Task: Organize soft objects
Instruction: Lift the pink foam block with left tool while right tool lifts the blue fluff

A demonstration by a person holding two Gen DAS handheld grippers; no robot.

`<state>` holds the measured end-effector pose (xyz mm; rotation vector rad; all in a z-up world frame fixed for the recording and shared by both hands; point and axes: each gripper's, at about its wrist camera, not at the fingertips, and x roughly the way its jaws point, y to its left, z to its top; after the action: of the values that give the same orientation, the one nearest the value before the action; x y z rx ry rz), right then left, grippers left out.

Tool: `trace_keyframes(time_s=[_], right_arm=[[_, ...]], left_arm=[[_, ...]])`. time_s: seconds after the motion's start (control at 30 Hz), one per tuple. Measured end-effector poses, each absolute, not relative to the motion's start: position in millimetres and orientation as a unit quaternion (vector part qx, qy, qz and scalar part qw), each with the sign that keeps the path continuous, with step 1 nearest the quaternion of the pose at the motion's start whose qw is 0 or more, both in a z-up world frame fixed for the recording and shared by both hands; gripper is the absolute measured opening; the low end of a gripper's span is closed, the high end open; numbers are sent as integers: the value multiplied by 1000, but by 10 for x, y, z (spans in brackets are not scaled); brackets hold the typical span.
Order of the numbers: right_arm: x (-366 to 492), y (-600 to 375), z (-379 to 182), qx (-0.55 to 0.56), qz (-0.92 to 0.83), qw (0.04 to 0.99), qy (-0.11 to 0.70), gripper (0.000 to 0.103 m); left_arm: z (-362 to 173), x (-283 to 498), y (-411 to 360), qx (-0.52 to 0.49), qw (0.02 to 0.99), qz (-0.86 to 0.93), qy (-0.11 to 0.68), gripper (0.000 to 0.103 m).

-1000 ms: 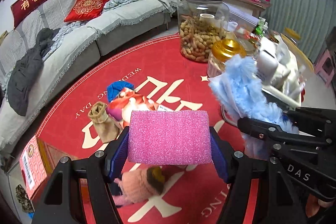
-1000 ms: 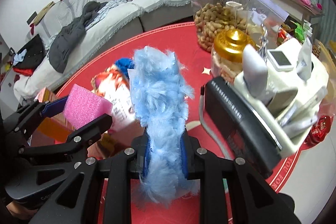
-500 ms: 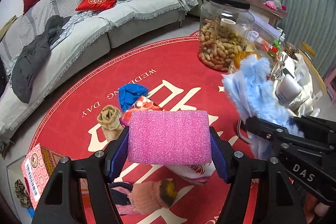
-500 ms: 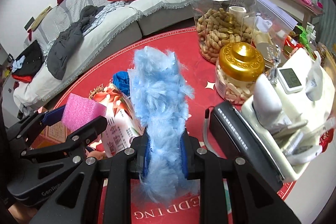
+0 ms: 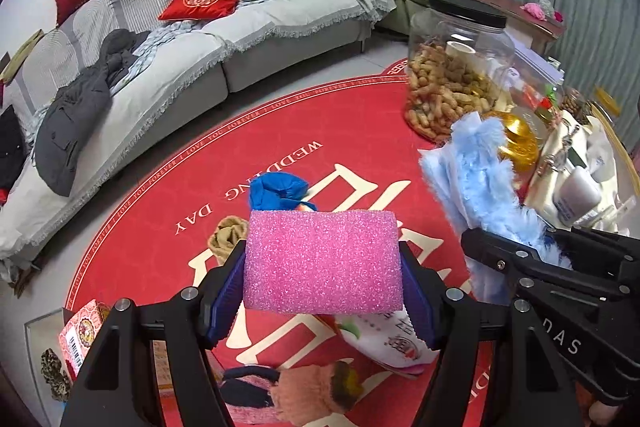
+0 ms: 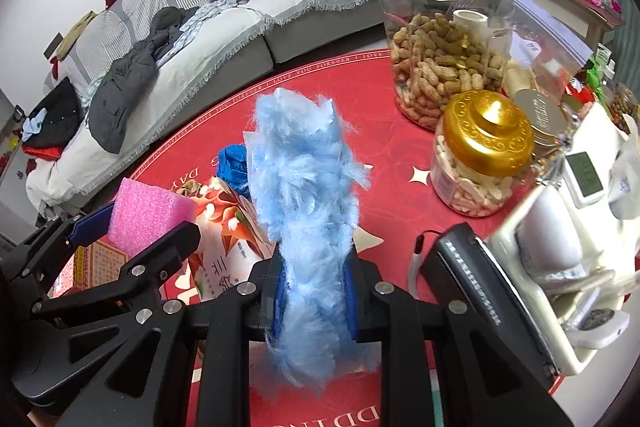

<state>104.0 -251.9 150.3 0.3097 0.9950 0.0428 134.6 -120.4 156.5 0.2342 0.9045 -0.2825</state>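
My left tool clamps the pink sponge above mid-bench; light and springy, gripped by its ends. My right tool pinches the blue fluff low down: limp, compressible, likely slippery.

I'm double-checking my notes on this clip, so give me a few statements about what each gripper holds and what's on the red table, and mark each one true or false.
1. The left gripper is shut on the pink sponge. True.
2. The right gripper is empty. False: it is shut on the fluffy blue cloth.
3. The peanut jar has a black lid. True.
4. The smaller jar has a silver lid. False: its lid is gold.
5. The blue sock lies on the red table. True.
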Motion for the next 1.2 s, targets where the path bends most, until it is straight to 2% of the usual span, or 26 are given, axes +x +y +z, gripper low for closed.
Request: trace_keyframes(time_s=[1.2], right_arm=[[1497,-1845,1559,192,111,846,485,25]], left_arm=[[1732,1527,-206,68,888,-32,454,71]])
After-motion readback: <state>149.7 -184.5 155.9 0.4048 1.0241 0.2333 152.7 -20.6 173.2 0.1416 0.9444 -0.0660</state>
